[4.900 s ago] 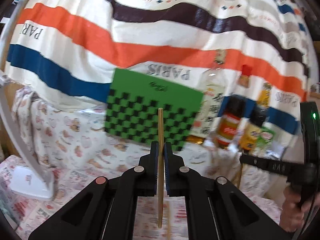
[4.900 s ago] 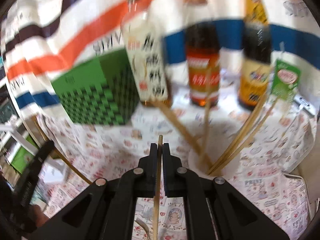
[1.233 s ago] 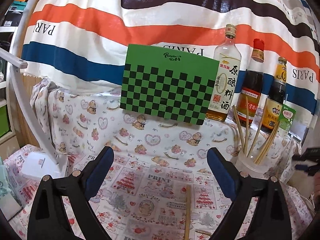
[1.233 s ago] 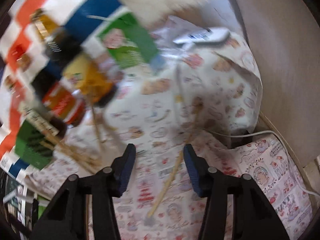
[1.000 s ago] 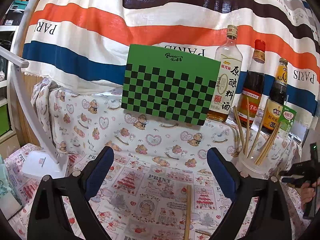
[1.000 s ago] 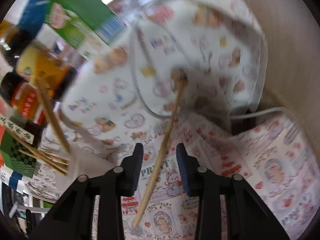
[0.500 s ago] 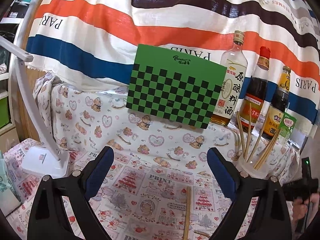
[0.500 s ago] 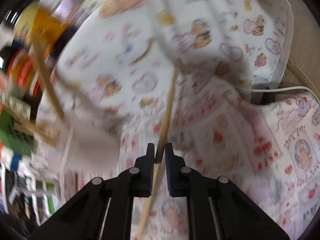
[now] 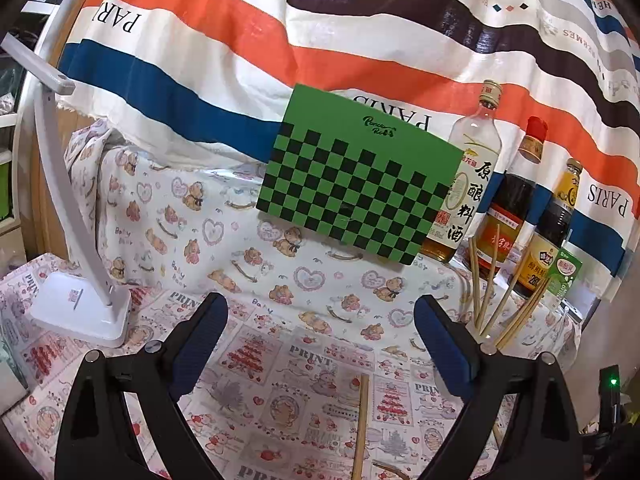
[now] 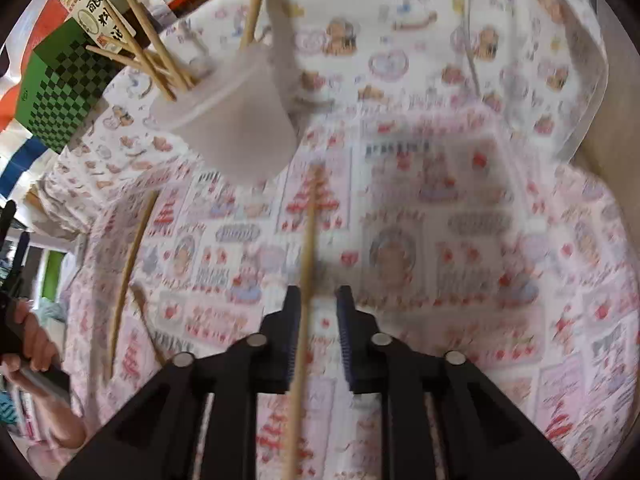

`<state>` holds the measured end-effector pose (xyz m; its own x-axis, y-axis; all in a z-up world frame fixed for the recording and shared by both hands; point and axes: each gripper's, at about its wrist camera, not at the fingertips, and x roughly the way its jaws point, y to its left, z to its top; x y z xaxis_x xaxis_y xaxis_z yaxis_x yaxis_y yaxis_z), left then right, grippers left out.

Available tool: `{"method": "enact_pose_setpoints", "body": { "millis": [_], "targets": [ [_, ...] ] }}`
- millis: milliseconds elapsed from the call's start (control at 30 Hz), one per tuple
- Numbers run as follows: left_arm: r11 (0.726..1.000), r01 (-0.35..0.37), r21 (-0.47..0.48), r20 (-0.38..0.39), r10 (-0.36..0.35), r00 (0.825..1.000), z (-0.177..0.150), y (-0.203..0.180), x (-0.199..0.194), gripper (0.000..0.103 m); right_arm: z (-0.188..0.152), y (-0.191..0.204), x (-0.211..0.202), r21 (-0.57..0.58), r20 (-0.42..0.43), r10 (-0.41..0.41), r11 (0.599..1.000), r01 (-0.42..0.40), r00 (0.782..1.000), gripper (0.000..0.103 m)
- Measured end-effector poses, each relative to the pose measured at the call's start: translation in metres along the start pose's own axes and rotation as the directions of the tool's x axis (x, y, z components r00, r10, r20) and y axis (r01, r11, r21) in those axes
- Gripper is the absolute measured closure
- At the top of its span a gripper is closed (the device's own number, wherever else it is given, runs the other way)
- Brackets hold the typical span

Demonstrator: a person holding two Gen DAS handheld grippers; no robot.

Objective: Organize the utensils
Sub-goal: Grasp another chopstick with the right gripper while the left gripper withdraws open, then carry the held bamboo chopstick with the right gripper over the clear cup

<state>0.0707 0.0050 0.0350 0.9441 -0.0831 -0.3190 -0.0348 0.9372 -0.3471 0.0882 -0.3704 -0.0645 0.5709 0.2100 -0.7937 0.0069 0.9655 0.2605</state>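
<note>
The right gripper (image 10: pixel 318 294) points steeply down at the counter (image 10: pixel 460 240) with a single wooden chopstick (image 10: pixel 310 220) running between its fingers. The fingers have just been opening: the chopstick lies along the left one, and a clear gap separates it from the right one, so nothing clamps it. That is the main hazard. With the stick loose and the view smeared by motion, it is likely to slide out and drop onto the patterned cloth instead of reaching the translucent plastic cup (image 10: pixel 240 120), which stands just ahead and to the left with several chopsticks (image 10: pixel 156 52) already leaning in it.

The stick's far tip sits near the cup's base, not over its mouth. A push forward at this height would probably strike the wall. The cup looks light and top-heavy with its load, so it could tip and spill what is already sorted.

The left gripper (image 9: pixel 320 308) hovers with its fingers spread wide and empty, above another loose chopstick (image 9: pixel 362 420) on the counter. If it comes down off-centre, the round stick may roll away, possibly toward the cup (image 9: pixel 486 330) just beside its right finger.
</note>
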Motion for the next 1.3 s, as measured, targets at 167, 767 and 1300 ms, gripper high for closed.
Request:
{"method": "enact_pose_setpoints", "body": {
  "millis": [167,767,1300],
  "targets": [
    [1.000,-0.018,0.016,-0.003,0.018,1.000,-0.001,0.000,0.003,0.010,0.020,0.023,0.015,-0.110,0.006,-0.076,0.991,0.076,0.997,0.083],
    [0.997,-0.026,0.070,-0.004,0.026,1.000,-0.003,-0.007,0.005,0.010,0.041,0.061,0.058,-0.170,0.020,-0.208,0.963,0.208,0.978,0.097],
    [0.998,-0.030,0.054,-0.014,0.031,0.999,0.000,-0.002,0.005,0.010,0.024,0.072,-0.121,-0.172,0.385,0.025,0.984,0.045,0.923,0.098]
  ]
}}
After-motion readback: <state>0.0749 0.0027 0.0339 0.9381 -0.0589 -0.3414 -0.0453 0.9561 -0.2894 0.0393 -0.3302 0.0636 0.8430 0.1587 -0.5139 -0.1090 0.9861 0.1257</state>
